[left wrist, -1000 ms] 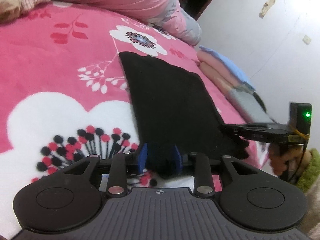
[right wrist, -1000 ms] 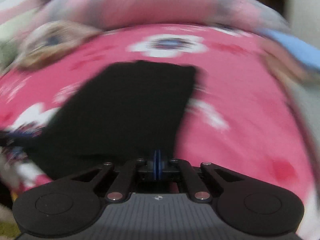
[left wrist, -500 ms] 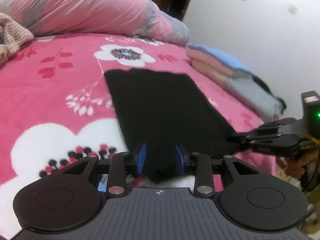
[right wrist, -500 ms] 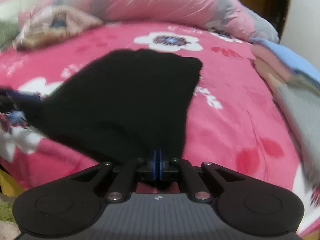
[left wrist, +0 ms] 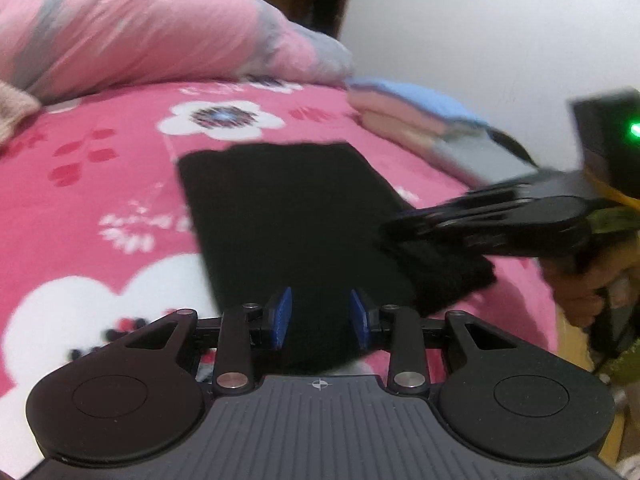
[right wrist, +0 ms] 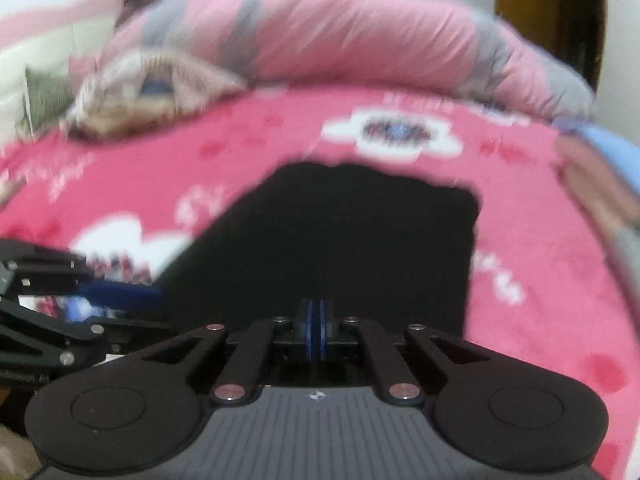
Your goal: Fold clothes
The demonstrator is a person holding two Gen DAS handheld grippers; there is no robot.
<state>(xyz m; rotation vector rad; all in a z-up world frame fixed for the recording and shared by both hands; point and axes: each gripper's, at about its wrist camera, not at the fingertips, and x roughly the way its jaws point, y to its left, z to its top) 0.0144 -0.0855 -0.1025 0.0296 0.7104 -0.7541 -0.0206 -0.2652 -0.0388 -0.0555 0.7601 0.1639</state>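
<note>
A black garment point(left wrist: 288, 216) lies flat on the pink flowered bed cover point(left wrist: 80, 184), its near edge lifted. My left gripper point(left wrist: 320, 316) has its blue pads apart, with the near left corner of the cloth between them. My right gripper point(right wrist: 316, 334) has its pads pressed together on the near right corner of the garment point(right wrist: 360, 248). The right gripper also shows in the left wrist view point(left wrist: 404, 232), pinching the cloth's right edge. The left gripper shows at the left of the right wrist view point(right wrist: 120, 296).
A rolled pink and grey quilt point(left wrist: 140, 36) lies along the far side of the bed. A stack of folded clothes point(left wrist: 432, 128) sits at the right edge by the white wall point(left wrist: 480, 32). A beige bundle point(right wrist: 132, 92) lies at far left.
Both grippers have lifted and drawn the garment's near edge up and forward. The left gripper's pads have spread wider. The right gripper has stayed shut on the cloth.
</note>
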